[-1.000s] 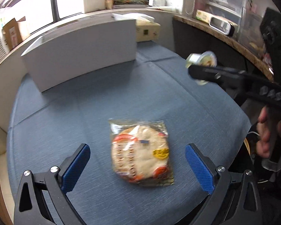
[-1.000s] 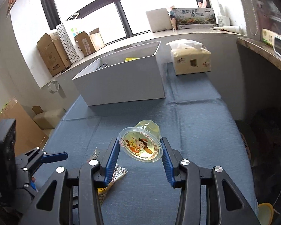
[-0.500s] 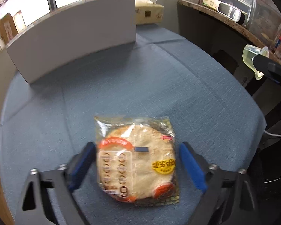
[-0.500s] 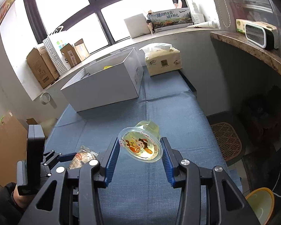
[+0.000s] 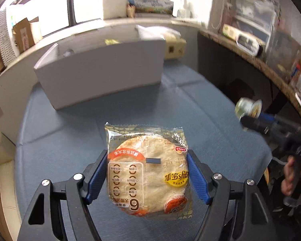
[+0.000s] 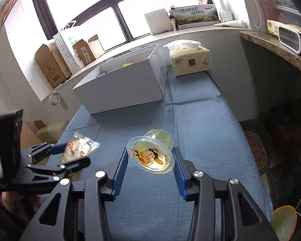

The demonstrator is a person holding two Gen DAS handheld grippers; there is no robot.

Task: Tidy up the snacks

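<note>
A flat round cake in a clear packet (image 5: 150, 180) hangs just above the blue tablecloth (image 5: 70, 144), and my left gripper (image 5: 147, 156) is shut on it, blue pads pressing both sides. The right wrist view shows the same packet (image 6: 80, 146) in the left gripper (image 6: 72, 154) at lower left. My right gripper (image 6: 149, 150) is shut on a clear jelly cup (image 6: 150, 156) with a cartoon lid, held in the air over the cloth. In the left wrist view, that jelly cup (image 5: 248, 106) sits at the right edge.
An open white box (image 6: 120, 88) stands at the back of the table with a tissue pack (image 6: 190, 60) to its right. Cardboard boxes (image 6: 50, 66) line the window sill. A yellow bowl (image 6: 283, 221) lies on the floor at the right.
My left gripper came down around the packet, shut on it and raised it off the cloth. The right gripper kept hold of the jelly cup and shifted only slightly.
</note>
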